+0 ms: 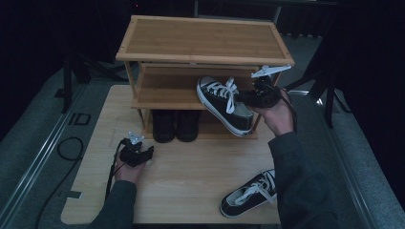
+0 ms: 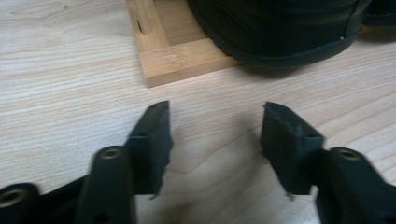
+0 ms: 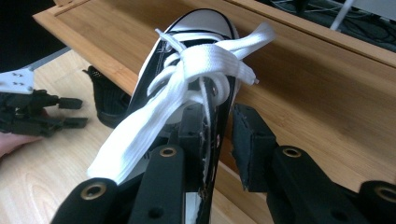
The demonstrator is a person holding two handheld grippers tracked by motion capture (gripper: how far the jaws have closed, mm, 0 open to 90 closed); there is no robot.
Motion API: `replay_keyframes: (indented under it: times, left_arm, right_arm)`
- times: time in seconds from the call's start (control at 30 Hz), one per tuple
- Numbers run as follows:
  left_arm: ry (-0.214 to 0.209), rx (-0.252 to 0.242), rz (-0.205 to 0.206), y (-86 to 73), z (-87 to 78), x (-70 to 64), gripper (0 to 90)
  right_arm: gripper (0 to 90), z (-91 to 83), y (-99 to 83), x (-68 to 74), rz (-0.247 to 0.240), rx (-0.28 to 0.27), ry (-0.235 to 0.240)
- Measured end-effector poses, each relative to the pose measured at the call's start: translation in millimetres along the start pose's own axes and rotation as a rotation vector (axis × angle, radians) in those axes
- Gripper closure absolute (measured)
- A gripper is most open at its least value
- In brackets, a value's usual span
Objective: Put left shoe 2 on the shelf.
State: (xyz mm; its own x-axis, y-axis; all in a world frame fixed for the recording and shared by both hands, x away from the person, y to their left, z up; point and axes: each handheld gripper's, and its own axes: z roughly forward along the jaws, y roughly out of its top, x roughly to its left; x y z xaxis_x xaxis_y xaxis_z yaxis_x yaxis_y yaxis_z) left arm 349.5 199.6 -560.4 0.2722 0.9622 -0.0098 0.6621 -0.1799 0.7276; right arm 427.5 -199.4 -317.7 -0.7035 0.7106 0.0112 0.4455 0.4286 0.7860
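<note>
Right gripper (image 1: 249, 97) grips sneaker (image 1: 224, 104) (at shelf (image 1: 162, 90)).

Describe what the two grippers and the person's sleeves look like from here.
Both grippers are black, each with two blocky black jaws on arms with brass-ringed holes. The left gripper trails a black cable and carries a small pale plate on top; the right gripper has a larger pale three-cornered plate and a black cable too. Both sleeves are dark grey-green and long.

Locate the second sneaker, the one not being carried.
High view: the loose sneaker lies on the table near its front edge at the right, beside the person's right sleeve, in front of the shoe rack.
</note>
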Motion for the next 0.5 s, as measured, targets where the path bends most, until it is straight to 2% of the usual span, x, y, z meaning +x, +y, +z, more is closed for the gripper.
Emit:
replay_keyframes:
  times: [0.07, 0.3, 0.5]
  left_arm:
    - [-0.003, -0.002, 0.016, 1.2, -1.5, -5.8, 51.6]
    - [-0.082, -0.041, 0.073, 6.9, -10.6, -33.5, 61.8]
    - [-0.133, -0.041, 0.148, 9.5, -12.5, -63.1, 71.2]
  right_arm:
    - [73.9, -2.1, 0.0, -0.7, 0.002, -0.004, 0.001]
    - [74.1, -7.6, -1.7, -1.5, -0.003, -0.006, 0.004]
    - [74.3, -11.1, -2.1, -0.2, -0.011, -0.008, 0.014]
